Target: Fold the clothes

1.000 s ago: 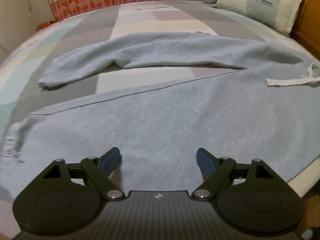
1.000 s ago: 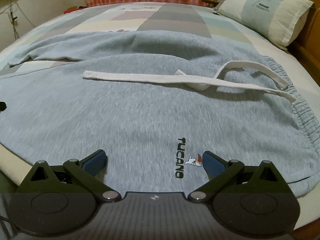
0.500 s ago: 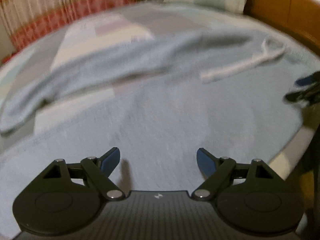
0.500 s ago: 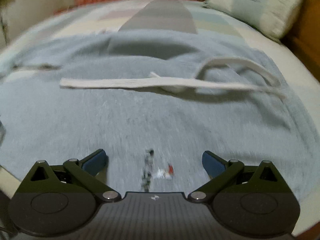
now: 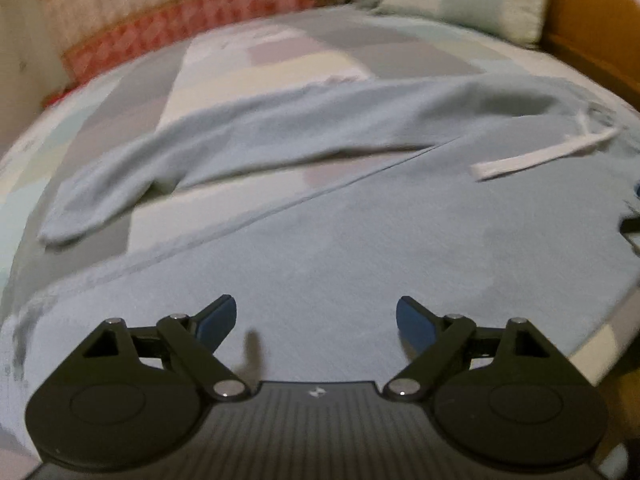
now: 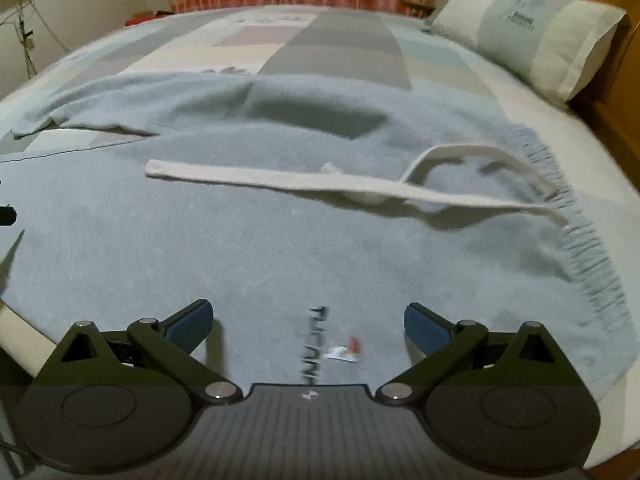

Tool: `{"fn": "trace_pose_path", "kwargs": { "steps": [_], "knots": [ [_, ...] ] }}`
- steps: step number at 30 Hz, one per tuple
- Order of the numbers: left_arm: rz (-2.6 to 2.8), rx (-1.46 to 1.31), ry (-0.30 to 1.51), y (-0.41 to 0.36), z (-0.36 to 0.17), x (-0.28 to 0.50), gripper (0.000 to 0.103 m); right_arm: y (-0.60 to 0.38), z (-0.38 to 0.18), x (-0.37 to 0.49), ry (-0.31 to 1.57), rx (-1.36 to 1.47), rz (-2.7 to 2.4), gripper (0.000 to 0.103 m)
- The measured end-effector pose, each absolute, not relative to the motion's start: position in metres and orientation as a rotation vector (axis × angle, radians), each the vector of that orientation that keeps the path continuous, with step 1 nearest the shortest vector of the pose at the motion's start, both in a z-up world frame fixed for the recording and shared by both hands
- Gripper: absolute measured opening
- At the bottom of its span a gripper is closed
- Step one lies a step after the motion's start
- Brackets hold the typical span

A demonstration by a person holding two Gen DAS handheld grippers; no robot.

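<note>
A pair of light blue sweatpants (image 5: 360, 240) lies spread flat on the bed (image 5: 248, 80), its long axis running crosswise in both views: the waistband sits at the right, toward the pillow (image 6: 532, 36), and the 2 legs stretch away to the left. The near leg lies directly below and ahead of both grippers; the far leg (image 5: 224, 148) angles off behind it with a strip of bedspread showing between them. The left gripper (image 5: 316, 320) hangs over the near leg's middle stretch, fingers wide apart and holding nothing. The right gripper (image 6: 306, 322) hangs over the hip area beside the printed logo (image 6: 316, 344), fingers likewise wide apart and empty. By position, the right hand is nearer the waistband and the left nearer the cuffs. The left view alone shows the far leg's cuff and the gap between the legs; the right view alone shows the gathered waistband (image 6: 580, 240), the logo, and the full looped white drawstring (image 6: 360, 188) lying loose on top.
</note>
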State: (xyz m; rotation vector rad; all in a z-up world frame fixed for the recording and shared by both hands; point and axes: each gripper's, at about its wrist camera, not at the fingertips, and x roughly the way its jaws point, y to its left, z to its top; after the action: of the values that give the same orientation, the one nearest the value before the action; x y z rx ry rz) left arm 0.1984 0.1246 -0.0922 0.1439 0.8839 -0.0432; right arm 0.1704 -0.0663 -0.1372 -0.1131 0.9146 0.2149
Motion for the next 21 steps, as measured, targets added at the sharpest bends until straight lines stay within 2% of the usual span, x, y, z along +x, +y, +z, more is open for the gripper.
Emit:
{"fn": "trace_pose_path", "kwargs": {
  "steps": [4,8,16,21],
  "knots": [
    [-0.038,0.026,0.904,0.153,-0.110,0.173,0.088,-0.067,-0.143,0.160,0.888,-0.097,0.226,0.103],
    [-0.030,0.030,0.920,0.162,-0.101,0.163,0.088,-0.070,-0.143,0.155,0.882,-0.097,0.233,0.103],
    [0.044,0.027,0.835,0.197,-0.074,0.180,0.088,-0.066,-0.142,0.156,0.892,-0.093,0.205,0.103],
    [0.088,-0.015,0.849,0.226,-0.092,0.190,0.088,-0.064,-0.142,0.157,0.899,-0.093,0.195,0.103]
  ]
}}
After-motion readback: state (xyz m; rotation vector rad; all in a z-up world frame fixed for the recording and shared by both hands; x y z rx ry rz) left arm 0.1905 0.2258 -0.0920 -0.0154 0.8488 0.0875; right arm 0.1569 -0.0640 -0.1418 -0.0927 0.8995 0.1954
